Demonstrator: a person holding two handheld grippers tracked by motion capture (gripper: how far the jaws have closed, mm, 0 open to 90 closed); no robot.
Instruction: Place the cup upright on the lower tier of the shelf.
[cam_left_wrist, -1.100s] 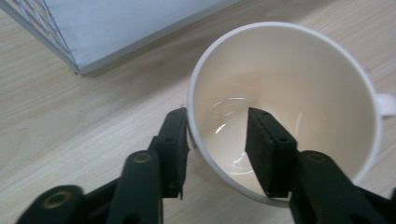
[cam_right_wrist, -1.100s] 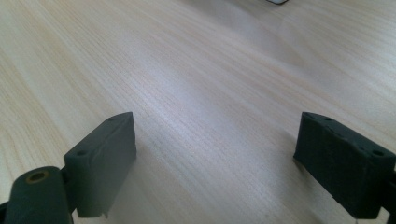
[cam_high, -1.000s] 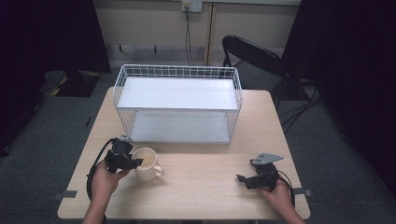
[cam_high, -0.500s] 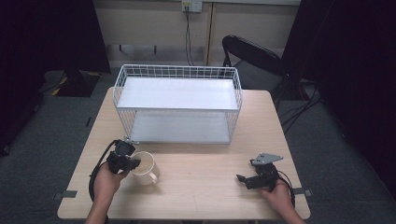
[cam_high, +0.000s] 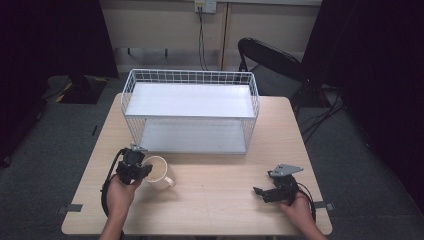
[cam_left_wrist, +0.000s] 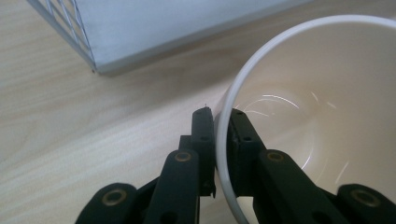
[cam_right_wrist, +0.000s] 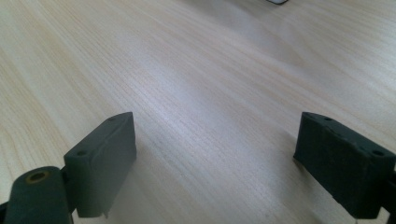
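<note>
My left hand-held gripper (cam_left_wrist: 222, 112) has just closed on the rim of the cream ceramic mug (cam_left_wrist: 322, 121), ready to lift; my right hand-held gripper (cam_right_wrist: 215, 163) rests wide open.

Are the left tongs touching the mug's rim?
Touching. The left gripper view shows the left tongs clamped on the mug rim, one jaw inside, one outside.

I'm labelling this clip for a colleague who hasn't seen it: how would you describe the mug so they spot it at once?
Start at the white wire rack in the middle of the wooden table. In front of its left corner stands a cream mug, its handle pointing toward the person. It is the one loose thing on the tabletop, and the left claw pinches its rim.
</note>
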